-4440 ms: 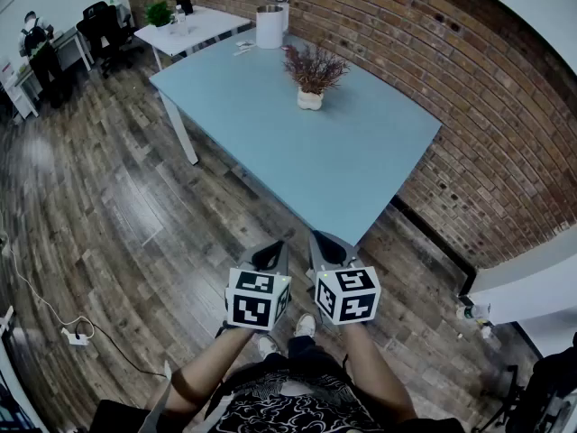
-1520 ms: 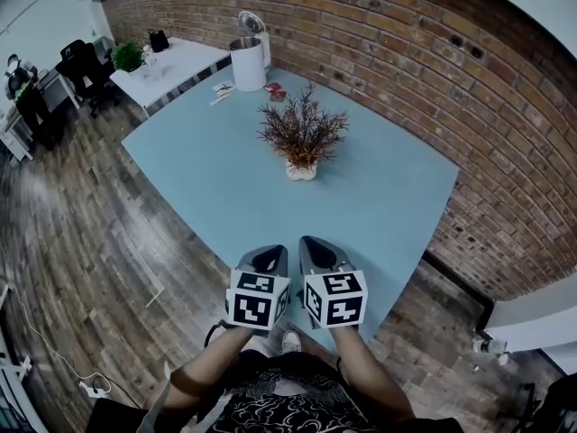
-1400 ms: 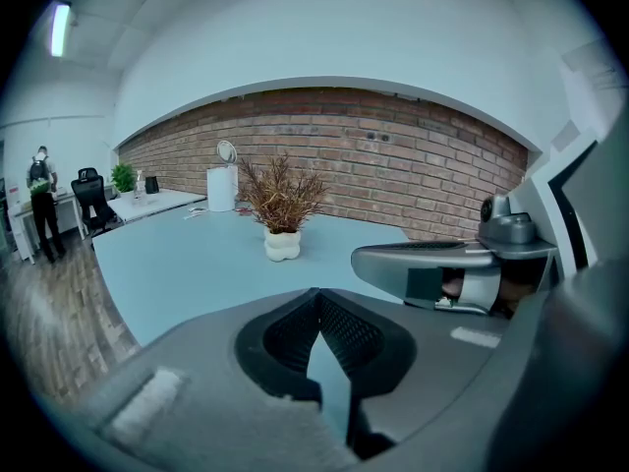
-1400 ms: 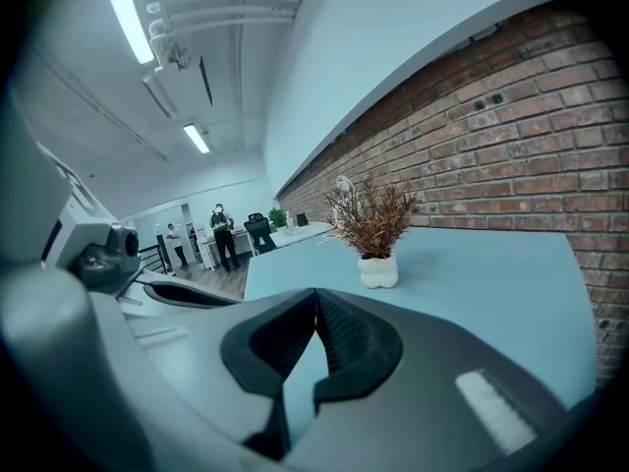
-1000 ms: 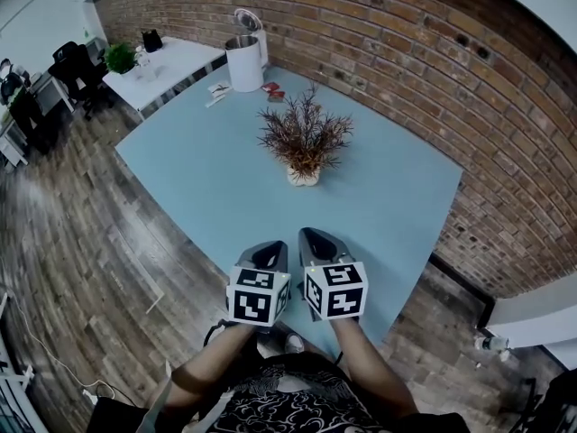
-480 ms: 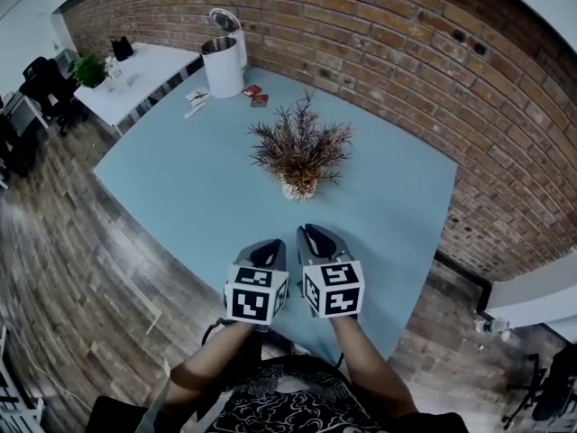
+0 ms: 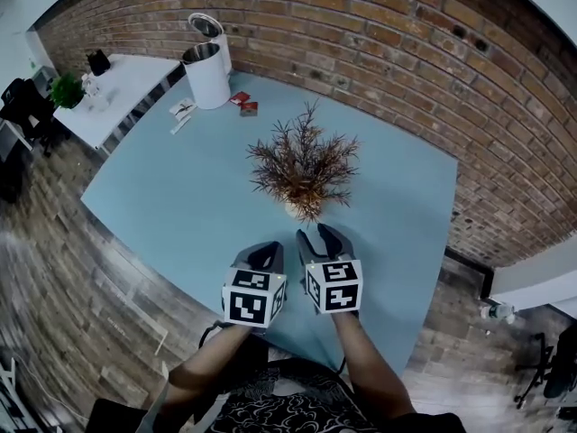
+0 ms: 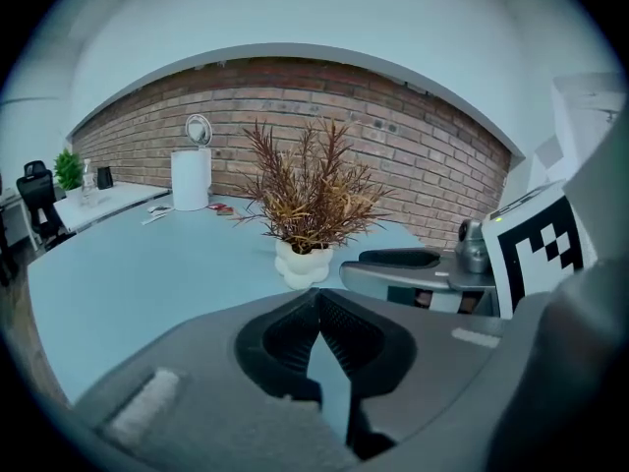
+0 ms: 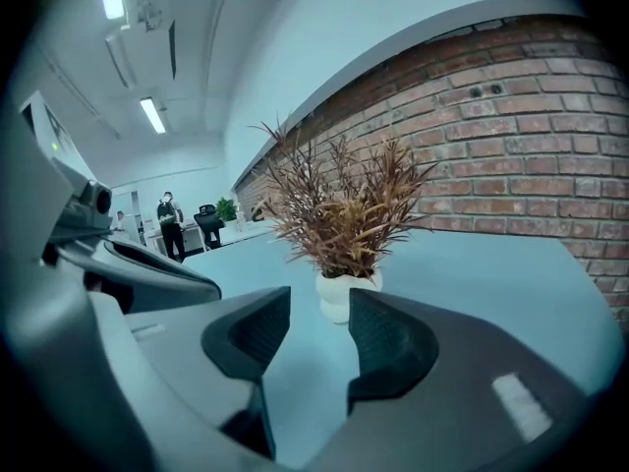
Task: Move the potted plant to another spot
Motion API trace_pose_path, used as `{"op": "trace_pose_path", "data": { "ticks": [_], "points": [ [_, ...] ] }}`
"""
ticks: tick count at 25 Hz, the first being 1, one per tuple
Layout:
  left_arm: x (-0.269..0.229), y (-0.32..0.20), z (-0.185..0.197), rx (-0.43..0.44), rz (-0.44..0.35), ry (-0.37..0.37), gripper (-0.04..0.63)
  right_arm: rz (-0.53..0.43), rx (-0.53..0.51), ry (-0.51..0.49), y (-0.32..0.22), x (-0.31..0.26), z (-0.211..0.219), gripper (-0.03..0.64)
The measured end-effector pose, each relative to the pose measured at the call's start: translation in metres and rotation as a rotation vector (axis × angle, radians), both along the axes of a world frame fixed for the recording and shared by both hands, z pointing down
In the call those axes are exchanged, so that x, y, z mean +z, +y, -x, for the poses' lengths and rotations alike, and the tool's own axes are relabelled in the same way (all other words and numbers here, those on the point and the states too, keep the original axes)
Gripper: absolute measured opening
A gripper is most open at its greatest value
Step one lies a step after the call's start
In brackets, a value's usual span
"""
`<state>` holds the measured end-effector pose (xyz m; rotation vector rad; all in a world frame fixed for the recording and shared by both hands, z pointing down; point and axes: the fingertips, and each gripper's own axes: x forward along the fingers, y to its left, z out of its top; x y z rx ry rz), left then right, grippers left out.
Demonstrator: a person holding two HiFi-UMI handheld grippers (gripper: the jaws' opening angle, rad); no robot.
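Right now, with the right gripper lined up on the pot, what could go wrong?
1. The right gripper is opening, with nothing between its fingers yet. The gap may still be too narrow for the white pot, so a finger could nudge it.
2. The dry branches spread far past the pot; a high grab could catch twigs or tip it.

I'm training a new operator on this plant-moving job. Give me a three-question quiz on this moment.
1. True or false: the right gripper is clamped on the potted plant.
2. Which gripper has its jaws together: (a) left gripper, (b) right gripper?
3. What tall white thing stands at the table's far end?
Key: 1 false, its jaws are opening with nothing between them; 2 a; 3 the bin.
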<state>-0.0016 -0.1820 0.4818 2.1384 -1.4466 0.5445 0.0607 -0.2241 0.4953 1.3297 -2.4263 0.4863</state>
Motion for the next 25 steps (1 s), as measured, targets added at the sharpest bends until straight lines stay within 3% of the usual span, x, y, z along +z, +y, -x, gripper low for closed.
{"op": "trace_pose_path", "data": {
  "ticks": [7,13,25],
  "points": [
    [0.006,-0.019,0.018,0.039,0.013,0.006,0.0,0.018,0.076,-0.001,-0.029,0.02,0.008,0.267],
    [0.014,-0.028,0.039,0.059,0.037,0.007,0.0,-0.002,0.13,0.073,-0.05,0.034,0.009,0.356],
    [0.025,-0.046,0.069,0.135,0.063,0.004,0.0,0.0,0.213,0.131,-0.081,0.057,0.012,0.438]
  ]
}}
